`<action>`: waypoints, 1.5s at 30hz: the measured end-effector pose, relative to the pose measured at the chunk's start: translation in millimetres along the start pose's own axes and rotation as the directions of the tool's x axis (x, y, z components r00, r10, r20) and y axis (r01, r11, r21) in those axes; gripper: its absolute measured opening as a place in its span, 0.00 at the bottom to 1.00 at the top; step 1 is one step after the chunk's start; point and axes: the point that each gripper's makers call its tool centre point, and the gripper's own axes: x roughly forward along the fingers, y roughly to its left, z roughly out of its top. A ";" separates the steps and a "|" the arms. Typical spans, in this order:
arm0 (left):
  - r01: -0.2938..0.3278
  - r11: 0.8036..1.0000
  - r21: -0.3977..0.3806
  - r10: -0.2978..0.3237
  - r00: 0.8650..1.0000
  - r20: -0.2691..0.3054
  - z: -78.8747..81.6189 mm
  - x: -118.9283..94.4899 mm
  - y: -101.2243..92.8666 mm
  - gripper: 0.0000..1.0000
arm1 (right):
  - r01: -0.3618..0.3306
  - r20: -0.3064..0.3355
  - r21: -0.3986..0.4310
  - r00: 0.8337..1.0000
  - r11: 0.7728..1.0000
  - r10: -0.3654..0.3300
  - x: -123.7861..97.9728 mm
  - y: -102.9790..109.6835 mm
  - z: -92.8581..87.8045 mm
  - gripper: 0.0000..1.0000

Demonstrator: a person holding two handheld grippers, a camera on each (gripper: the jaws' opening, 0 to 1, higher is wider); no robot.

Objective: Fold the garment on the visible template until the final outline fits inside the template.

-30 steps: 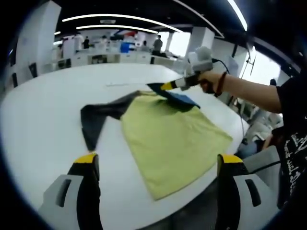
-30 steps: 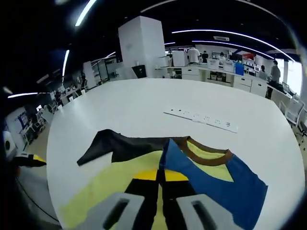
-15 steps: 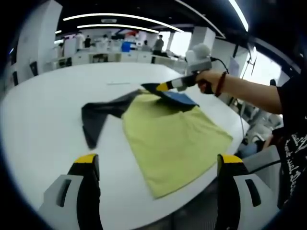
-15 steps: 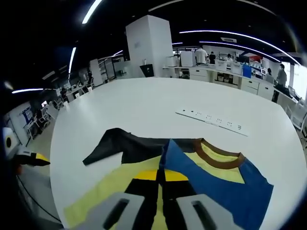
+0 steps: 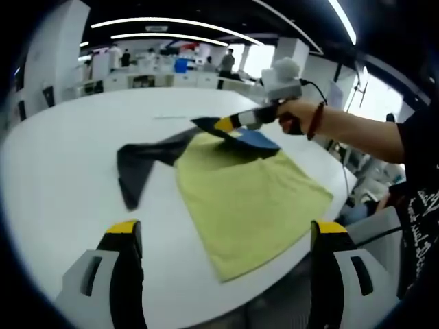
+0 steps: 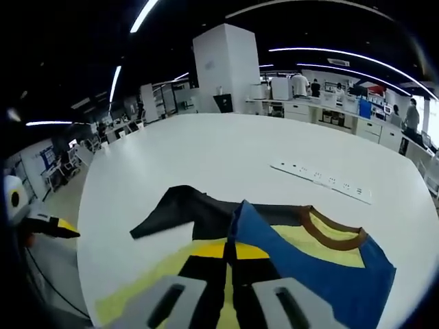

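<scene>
The garment's (image 6: pixel 295 253) lower part is cut off by the right gripper view's edge.

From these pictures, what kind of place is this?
Probably an open-plan lab or office: a big white table holds the shirt, with white counters and a white pillar behind, under long ceiling strip lights.

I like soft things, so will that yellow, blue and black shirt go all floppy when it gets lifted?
Probably floppy: the yellow, blue and black shirt lies limp on the white table, and its blue edge rises where the right gripper pinches it. It likely drags, not slides.
</scene>
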 end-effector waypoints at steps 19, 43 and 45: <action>-0.003 1.000 -0.011 0.003 1.000 0.001 -4.7 -1.9 3.3 0.99 | -0.018 -0.051 -0.169 0.999 0.985 0.009 20.0 21.3 -22.1 0.00; -0.027 0.999 -0.025 0.028 1.000 0.011 -2.8 -6.7 13.6 0.99 | -0.057 -0.137 -0.182 0.990 0.982 0.032 45.9 33.6 -81.1 0.00; -0.028 0.999 -0.025 0.028 1.000 0.013 -2.6 -7.2 14.6 0.99 | -0.061 -0.130 -0.171 0.991 0.983 0.039 47.5 34.2 -80.4 0.00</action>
